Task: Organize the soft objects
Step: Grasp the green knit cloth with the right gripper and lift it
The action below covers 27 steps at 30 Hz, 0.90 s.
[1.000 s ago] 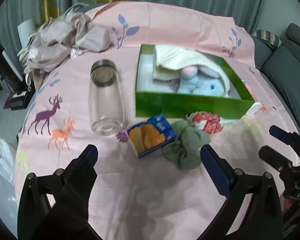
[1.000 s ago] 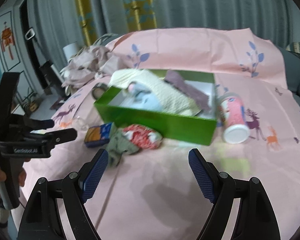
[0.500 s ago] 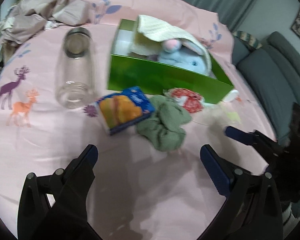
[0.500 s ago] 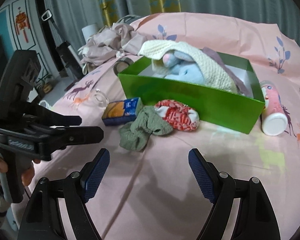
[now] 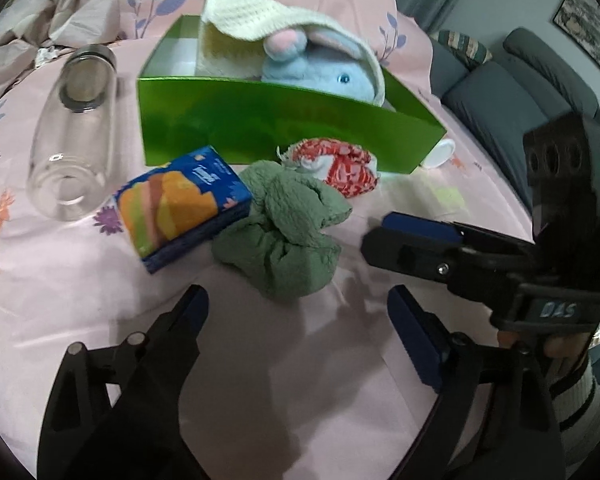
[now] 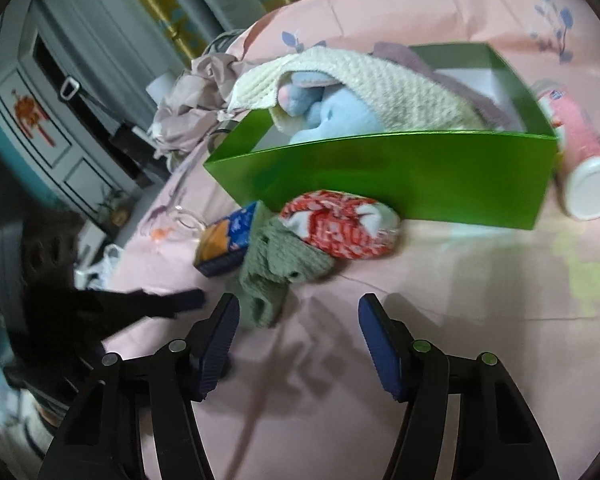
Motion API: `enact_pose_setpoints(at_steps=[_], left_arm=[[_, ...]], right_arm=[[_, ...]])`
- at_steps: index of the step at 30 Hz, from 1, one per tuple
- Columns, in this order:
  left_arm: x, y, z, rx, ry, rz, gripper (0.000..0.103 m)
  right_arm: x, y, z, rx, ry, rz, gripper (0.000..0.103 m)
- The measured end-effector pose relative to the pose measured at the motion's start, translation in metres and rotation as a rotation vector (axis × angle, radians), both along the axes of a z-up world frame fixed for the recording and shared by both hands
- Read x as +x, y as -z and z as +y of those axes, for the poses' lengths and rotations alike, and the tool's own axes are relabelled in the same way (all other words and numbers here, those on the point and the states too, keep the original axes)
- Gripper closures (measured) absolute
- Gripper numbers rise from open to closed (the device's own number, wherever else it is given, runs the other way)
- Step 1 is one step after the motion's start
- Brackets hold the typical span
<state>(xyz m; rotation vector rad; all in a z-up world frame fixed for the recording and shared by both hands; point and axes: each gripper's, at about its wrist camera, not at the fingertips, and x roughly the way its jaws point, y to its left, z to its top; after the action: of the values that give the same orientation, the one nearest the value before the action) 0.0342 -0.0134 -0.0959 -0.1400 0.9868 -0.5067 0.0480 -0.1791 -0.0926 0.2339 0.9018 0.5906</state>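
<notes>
Beside the green box (image 5: 284, 128), both open grippers (image 5: 296, 312) (image 6: 298, 320) are nearing the green cloth (image 5: 284, 236); advise pinching its bunched middle.

Black claw (image 5: 298, 312) frames, blue pads (image 6: 380, 350), silver screws, striped sleeve (image 5: 580, 400).

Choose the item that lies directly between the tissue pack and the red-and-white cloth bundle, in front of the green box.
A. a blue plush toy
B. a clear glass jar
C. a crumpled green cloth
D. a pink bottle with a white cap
C: the crumpled green cloth sits on the pink sheet, touching the tissue pack on one side and the red-and-white bundle on the other.
</notes>
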Motion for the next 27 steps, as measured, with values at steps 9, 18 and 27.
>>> enact_pose_setpoints(at_steps=[9, 18, 27], left_arm=[[0.021, 0.006, -0.002, -0.008, -0.042, 0.002, 0.041], [0.019, 0.007, 0.003, -0.066, -0.060, 0.013, 0.083], [-0.021, -0.029, 0.010, -0.126, -0.044, -0.051, 0.085]], right_arm=[[0.032, 0.016, 0.022, 0.069, -0.022, 0.097, 0.046], [0.031, 0.021, 0.020, 0.122, -0.014, 0.108, 0.090], [-0.003, -0.010, 0.018, 0.180, -0.060, 0.047, 0.091]])
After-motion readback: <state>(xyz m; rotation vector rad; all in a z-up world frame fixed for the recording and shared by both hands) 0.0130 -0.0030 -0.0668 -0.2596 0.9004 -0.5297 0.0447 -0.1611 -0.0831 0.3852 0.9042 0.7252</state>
